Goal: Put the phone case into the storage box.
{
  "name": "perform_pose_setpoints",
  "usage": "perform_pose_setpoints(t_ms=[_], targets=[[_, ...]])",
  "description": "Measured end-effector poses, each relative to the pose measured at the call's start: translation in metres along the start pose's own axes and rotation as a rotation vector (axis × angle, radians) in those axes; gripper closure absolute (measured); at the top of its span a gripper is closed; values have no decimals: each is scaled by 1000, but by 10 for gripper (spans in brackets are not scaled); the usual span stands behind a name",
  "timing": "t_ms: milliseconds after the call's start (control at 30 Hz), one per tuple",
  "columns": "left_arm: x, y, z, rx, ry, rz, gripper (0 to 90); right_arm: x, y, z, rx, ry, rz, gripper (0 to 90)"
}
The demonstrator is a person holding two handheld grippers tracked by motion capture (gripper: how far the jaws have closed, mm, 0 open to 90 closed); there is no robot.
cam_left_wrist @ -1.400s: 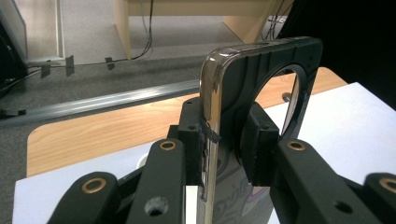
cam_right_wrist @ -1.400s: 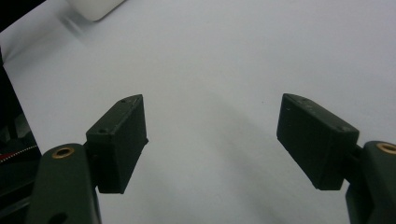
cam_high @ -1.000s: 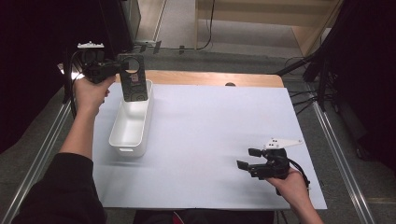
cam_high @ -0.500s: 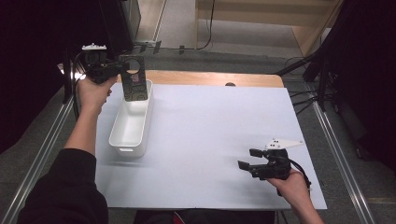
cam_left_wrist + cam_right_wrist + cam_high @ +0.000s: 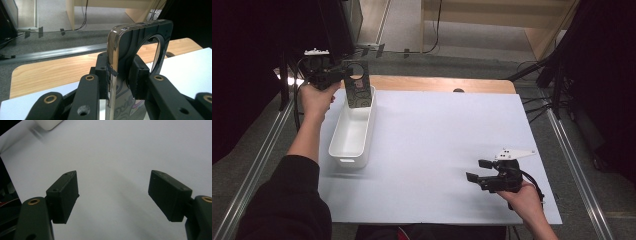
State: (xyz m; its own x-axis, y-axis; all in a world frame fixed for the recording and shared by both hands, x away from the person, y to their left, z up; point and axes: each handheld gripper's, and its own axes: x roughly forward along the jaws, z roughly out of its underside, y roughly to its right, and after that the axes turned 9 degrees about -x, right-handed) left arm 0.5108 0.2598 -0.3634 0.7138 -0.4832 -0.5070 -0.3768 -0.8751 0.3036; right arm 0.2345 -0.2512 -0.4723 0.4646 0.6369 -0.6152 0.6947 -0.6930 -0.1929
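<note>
— What has moved since one second ago?
— The left claw (image 5: 343,75) has come down a little with the dark door hanger (image 5: 358,91); its lower end now dips into the far end of the white bin (image 5: 352,135).
— Is the hanger gripped?
— Yes, the left claw is clamped on its edge, just beside the round hole; the hanger hangs upright.
— And the right claw (image 5: 478,171)?
— It rests low over the white table (image 5: 437,130), jaws apart, nothing between them.
</note>
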Motion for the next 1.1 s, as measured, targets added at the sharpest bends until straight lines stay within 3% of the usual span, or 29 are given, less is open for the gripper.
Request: perform_pose_setpoints(t_ms=[167, 333, 633, 833, 1100], targets=[[6, -6, 5, 5, -8, -19, 723, -1, 0, 0, 1, 2, 0, 235], [11, -11, 9, -15, -1, -6, 723, -1, 0, 0, 2, 2, 1, 235], [24, -9, 15, 41, -11, -6, 723, -1, 1, 0, 5, 1, -1, 235], [28, -14, 20, 27, 9, 18, 721, -1, 1, 0, 4, 7, -1, 235], [33, -18, 26, 30, -20, 2, 720, -1, 1, 0, 4, 4, -4, 235]])
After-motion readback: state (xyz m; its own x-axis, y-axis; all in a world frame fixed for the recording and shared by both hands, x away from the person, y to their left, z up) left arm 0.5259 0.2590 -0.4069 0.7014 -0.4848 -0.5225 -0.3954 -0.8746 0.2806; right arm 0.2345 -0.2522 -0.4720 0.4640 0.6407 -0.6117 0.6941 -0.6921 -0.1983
